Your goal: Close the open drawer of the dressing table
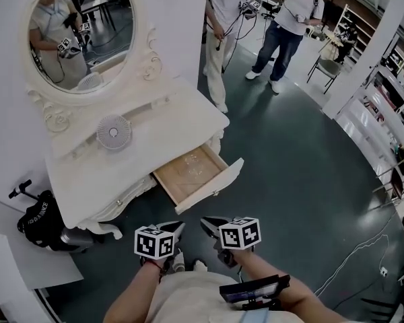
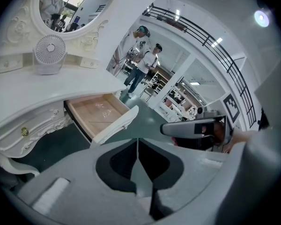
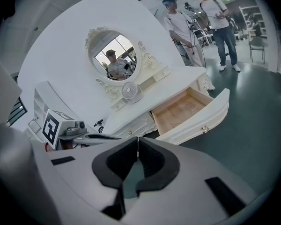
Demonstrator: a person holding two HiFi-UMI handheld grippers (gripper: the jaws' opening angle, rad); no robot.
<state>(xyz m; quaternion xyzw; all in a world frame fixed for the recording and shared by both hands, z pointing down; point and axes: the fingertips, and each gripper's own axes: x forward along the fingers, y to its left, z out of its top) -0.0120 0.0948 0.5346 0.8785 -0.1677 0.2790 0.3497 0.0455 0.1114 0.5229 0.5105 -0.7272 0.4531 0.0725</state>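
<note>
The left hand-held gripper (image 1: 176, 228) and the right hand-held gripper (image 1: 209, 223) sit side by side at the bottom middle of the head view. Both have their jaws pressed together with nothing between them, as each gripper view shows. Both point up the picture at the open drawer with the pale wooden inside and white front board (image 1: 188, 173). The drawer lies just above them, near but not touching. It sticks out of the white carved dressing table (image 1: 141, 153) toward the lower right of the picture. Its curved front board (image 1: 213, 184) is the part closest to the grippers. The long way of that board runs from lower left to upper right. The drawer itself slides the other way, from lower right to upper left. The left hand-held gripper is near the lower left end of the board. The right one sits under the middle of the board, so I think it is better placed to push. In the right gripper view a small shiny knob (image 3: 204, 129) shows on the board, up and to the right of the jaws. I think the push must go to the upper left, straight into the surface's front. A push on one end could make the drawer go in crooked.
</note>
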